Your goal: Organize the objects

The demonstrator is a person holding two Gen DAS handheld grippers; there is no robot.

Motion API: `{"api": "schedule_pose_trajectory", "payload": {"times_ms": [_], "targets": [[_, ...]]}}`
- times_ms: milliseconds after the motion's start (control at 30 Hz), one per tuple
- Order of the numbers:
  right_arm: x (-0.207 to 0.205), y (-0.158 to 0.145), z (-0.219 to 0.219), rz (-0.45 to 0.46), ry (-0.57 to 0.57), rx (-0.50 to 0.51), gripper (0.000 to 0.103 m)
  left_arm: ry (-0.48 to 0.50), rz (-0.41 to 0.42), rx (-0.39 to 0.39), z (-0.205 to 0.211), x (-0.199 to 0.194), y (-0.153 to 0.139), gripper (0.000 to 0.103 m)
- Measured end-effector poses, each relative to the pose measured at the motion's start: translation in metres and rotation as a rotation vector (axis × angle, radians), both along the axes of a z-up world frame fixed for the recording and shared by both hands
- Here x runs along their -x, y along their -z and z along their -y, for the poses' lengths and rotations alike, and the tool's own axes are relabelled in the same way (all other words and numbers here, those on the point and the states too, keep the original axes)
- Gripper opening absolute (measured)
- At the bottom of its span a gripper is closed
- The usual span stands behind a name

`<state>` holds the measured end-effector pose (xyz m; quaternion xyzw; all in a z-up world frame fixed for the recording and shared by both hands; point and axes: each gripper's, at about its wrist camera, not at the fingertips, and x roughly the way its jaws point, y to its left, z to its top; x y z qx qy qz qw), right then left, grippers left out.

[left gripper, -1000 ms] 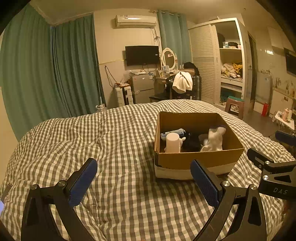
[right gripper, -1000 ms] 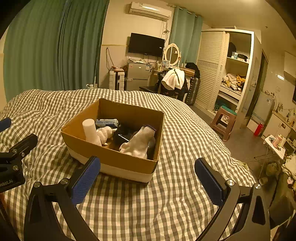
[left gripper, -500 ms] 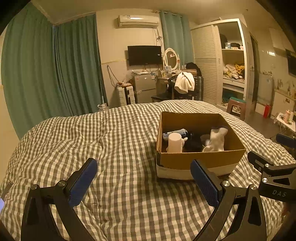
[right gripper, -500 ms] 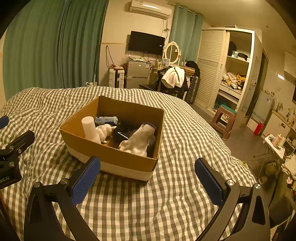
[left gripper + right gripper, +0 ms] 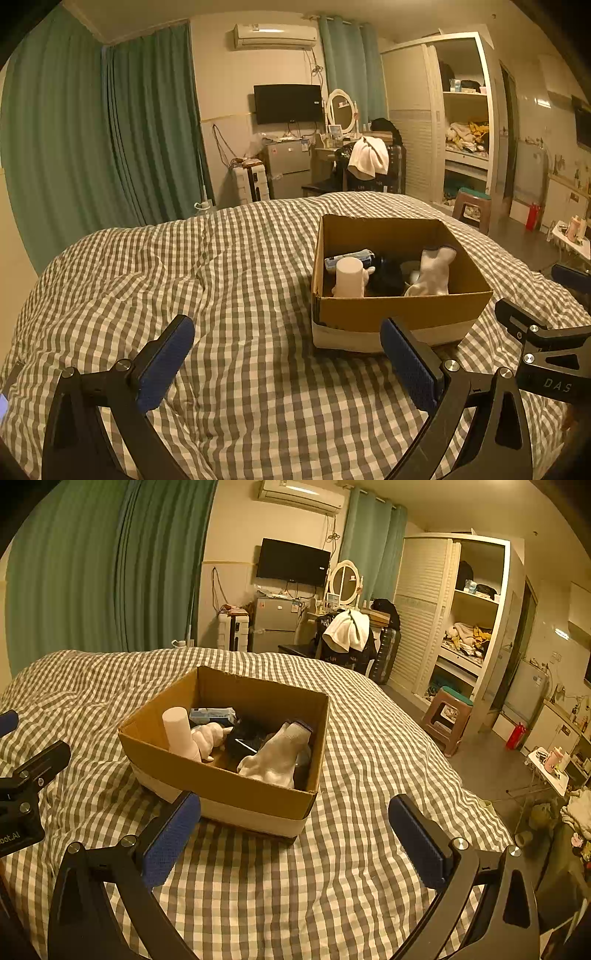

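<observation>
Cardboard box point(image 5: 399, 314) point(image 5: 218, 779) is sitting open-topped on the checked bedspread point(image 5: 229, 280) point(image 5: 351, 849), right of centre in the left view, centre-left in the right view. Inside the box: a white cylinder point(image 5: 349, 277) point(image 5: 177, 727) is standing upright at the near left corner, a blue-and-white packet point(image 5: 347, 256) point(image 5: 212, 713) is lying behind it, a pale soft toy point(image 5: 210, 736) is leaning against the cylinder, something black point(image 5: 386, 275) point(image 5: 245, 740) is sitting in the middle (cannot tell what), and a white sock point(image 5: 432, 271) point(image 5: 275, 755) is lying along the right side.

Left tongs point(image 5: 288, 363) are hovering over the bedspread just in front of and left of the box, blue pads wide apart, gripping nothing. Right tongs point(image 5: 293, 843) are hovering in front of the box's near right corner, pads wide apart too, gripping nothing. Each pair is showing at the edge of the other's view.

Beyond the bed: green curtains point(image 5: 110, 140) point(image 5: 92, 572), a wall TV point(image 5: 288, 103) point(image 5: 293, 561), a round mirror point(image 5: 341, 112) point(image 5: 345, 582), a chair draped with a white towel point(image 5: 369, 157) point(image 5: 349, 631), an open wardrobe point(image 5: 465, 122) point(image 5: 469, 609) and a stool point(image 5: 471, 208) point(image 5: 447, 716).
</observation>
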<state>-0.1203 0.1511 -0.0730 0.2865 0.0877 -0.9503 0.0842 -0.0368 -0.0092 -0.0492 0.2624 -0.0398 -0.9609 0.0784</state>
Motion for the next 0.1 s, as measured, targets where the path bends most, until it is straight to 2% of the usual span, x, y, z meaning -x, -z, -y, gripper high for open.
{"api": "schedule_pose_trajectory", "payload": {"times_ms": [100], "targets": [[0.0001,0.0004,0.0004,0.001,0.001,-0.001,0.102,-0.001,0.003,0.002,0.0001,0.0006,0.0005,0.103]]}}
